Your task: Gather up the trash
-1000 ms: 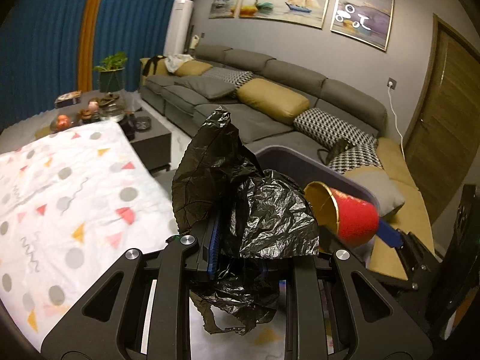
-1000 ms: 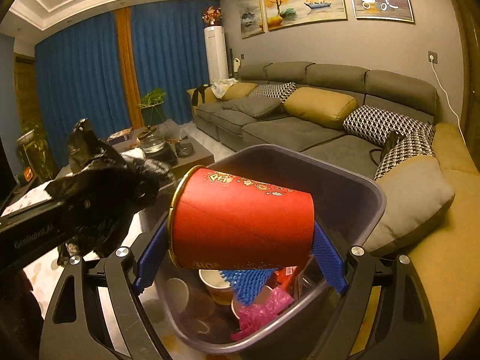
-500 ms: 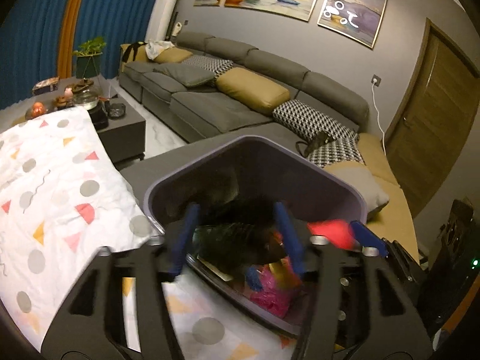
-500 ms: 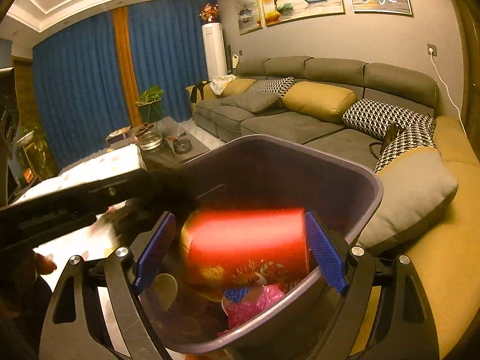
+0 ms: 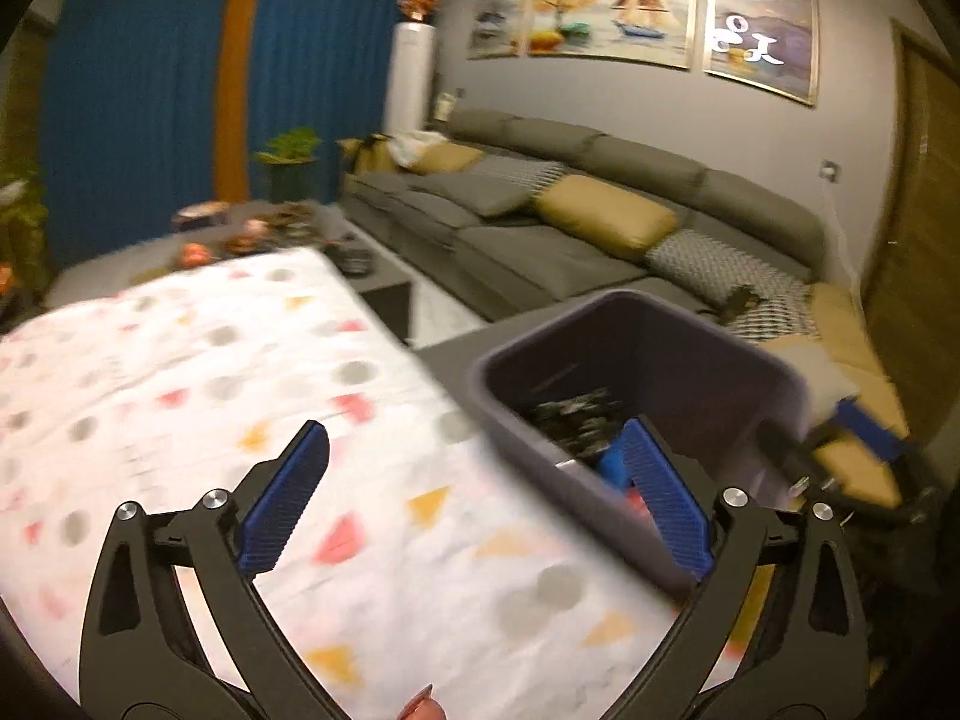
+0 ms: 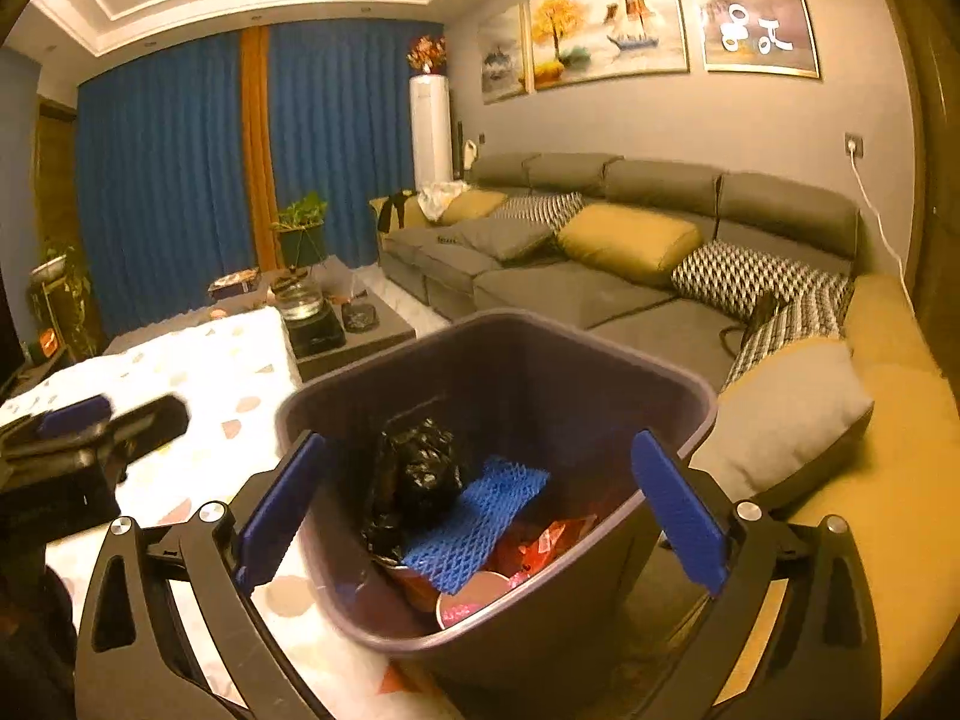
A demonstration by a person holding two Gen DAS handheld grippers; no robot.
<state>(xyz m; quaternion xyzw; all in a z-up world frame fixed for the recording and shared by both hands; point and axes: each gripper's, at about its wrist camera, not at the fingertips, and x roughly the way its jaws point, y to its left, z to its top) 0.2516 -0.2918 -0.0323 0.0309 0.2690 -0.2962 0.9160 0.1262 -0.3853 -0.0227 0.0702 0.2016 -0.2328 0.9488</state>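
Left gripper (image 5: 477, 486): I hold it wide apart with nothing between the blue ribbed pads, above the white tablecloth with grey dots and red and yellow triangles (image 5: 252, 372); this view is blurred.

Right gripper (image 6: 480, 510): I hold it spread wide and empty, over the mouth of the dark purple-grey plastic bin (image 6: 684, 414).

Where the trash is: in the bin lie a crumpled black plastic bag (image 6: 420, 468) at 11 o'clock, a blue foam net sleeve (image 6: 474, 516) in the middle, red wrappers (image 6: 552, 540) at 4 o'clock and a red paper cup (image 6: 474, 597) at 6 o'clock, lying on its side with its mouth towards me.

How it will handle: I judge all of it light. The bag is soft and slippery, so a pinch on a bunched fold suits it; the cup is thin and would crush, so I would take it lightly across the rim; the net is springy and easy to snag.

Task state: I see no loose trash on the cloth, though the blur hides detail.

Writing: no brand or label is readable on the trash or bin.
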